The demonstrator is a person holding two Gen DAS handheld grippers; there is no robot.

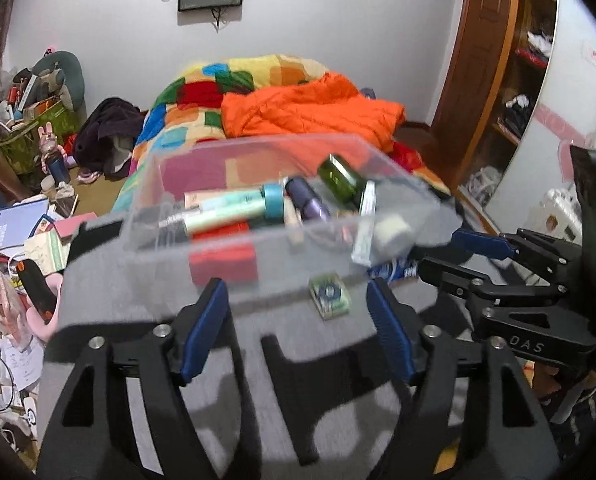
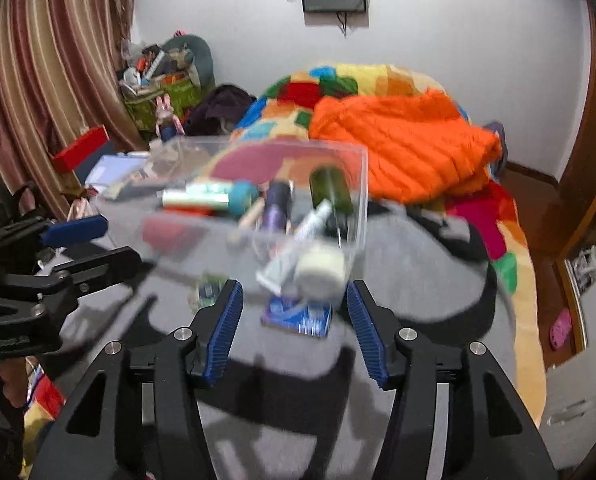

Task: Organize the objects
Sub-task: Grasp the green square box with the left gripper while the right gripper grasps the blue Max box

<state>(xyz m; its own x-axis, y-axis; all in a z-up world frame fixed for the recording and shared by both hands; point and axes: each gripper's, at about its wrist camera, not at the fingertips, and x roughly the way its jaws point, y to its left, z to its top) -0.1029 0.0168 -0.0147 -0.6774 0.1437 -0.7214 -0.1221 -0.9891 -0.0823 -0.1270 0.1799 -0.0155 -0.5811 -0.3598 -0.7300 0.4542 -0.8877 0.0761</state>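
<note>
A clear plastic bin (image 1: 202,168) stands on a grey and black blanket (image 1: 258,420) and holds a mint tube (image 1: 226,212), a purple bottle (image 1: 307,200), a dark green bottle (image 1: 339,178), a red box (image 1: 222,264) and a white roll (image 1: 391,232). A small green packet (image 1: 329,294) lies in front of the bin, between my left fingertips. My left gripper (image 1: 298,320) is open and empty. My right gripper (image 2: 294,320) is open and empty, with a blue packet (image 2: 298,316) lying between its fingers. The bin (image 2: 357,168) shows in the right wrist view too.
A bed with a patchwork quilt (image 1: 202,100) and an orange jacket (image 1: 309,112) lies behind the bin. Cluttered books and boxes (image 1: 22,232) lie at the left. A wooden wardrobe (image 1: 481,60) stands at the right. Striped curtains (image 2: 38,80) hang at the left.
</note>
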